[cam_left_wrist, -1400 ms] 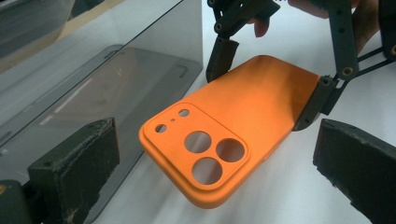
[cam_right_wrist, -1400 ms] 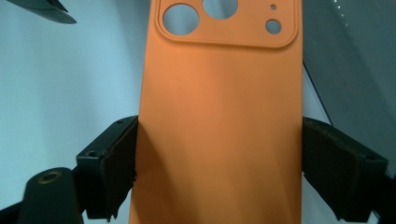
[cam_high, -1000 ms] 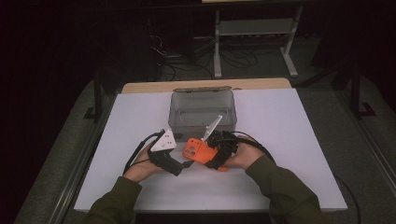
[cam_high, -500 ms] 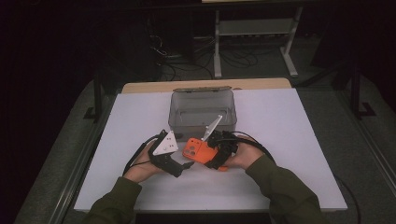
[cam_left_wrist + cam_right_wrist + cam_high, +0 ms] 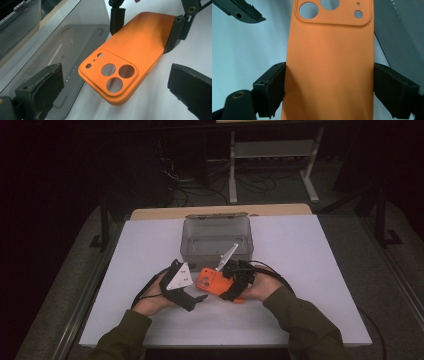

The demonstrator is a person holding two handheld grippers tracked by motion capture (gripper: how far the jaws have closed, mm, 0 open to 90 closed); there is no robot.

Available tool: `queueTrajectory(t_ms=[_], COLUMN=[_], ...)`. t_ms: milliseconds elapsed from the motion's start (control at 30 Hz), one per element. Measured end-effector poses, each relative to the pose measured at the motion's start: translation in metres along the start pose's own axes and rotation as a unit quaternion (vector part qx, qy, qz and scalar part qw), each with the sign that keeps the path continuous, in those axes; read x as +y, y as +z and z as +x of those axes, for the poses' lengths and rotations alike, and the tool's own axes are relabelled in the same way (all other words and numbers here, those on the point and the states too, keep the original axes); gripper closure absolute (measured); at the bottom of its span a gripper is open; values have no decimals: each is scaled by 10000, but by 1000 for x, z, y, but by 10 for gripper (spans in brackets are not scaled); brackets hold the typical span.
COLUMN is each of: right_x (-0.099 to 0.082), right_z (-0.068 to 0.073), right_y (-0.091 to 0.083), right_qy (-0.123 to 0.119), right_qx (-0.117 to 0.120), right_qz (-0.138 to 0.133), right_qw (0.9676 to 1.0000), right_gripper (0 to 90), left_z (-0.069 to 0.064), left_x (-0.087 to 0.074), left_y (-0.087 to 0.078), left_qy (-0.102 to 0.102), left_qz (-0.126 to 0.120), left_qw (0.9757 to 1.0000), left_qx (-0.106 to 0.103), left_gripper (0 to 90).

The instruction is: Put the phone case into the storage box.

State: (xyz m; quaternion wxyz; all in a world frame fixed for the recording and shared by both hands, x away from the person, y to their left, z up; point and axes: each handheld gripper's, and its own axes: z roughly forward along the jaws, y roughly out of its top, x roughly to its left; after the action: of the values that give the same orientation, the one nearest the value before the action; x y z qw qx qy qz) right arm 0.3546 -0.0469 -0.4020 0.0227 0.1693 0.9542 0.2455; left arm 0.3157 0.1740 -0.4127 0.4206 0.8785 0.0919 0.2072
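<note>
One orange phone case (image 5: 329, 62) — unbranded, unlabelled

Orange soft-looking phone case (image 5: 210, 281), back side up, lower centre of the high view, just in front of the box. Raised square camera block (image 5: 108, 73) with three large round holes and three small ones. Plain end clamped at both long edges (image 5: 329, 82), camera end free.

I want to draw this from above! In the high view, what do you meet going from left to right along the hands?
Left hand → left gripper → orange case → right gripper → right hand.
</note>
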Motion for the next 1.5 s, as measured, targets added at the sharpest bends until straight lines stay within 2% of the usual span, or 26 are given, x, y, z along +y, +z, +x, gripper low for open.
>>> queueTrajectory(t_ms=[500,867,1000,1267,1500], right_x=[0,0,0,0,0], right_z=[0,0,0,0,0], right_y=[0,0,0,0,0], right_qy=[-3,9,16,20,23], right_qx=[-10,-13,-18,-19,-19], right_qz=[-3,-7,-16,-15,-15], right_qw=[10000,10000,10000,10000,10000], right_gripper=[154,154,154,154,154], left_z=[-3,-7,-8,-11,-13], left_x=[0,1,2,2,2], left_y=[1,3,3,4,4], left_qy=[330,630,776,938,1119], left_qz=[146,249,302,341,364], left_qw=[9992,9973,9959,9940,9914], left_qx=[165,298,360,440,567], left_gripper=[0,0,0,0,0])
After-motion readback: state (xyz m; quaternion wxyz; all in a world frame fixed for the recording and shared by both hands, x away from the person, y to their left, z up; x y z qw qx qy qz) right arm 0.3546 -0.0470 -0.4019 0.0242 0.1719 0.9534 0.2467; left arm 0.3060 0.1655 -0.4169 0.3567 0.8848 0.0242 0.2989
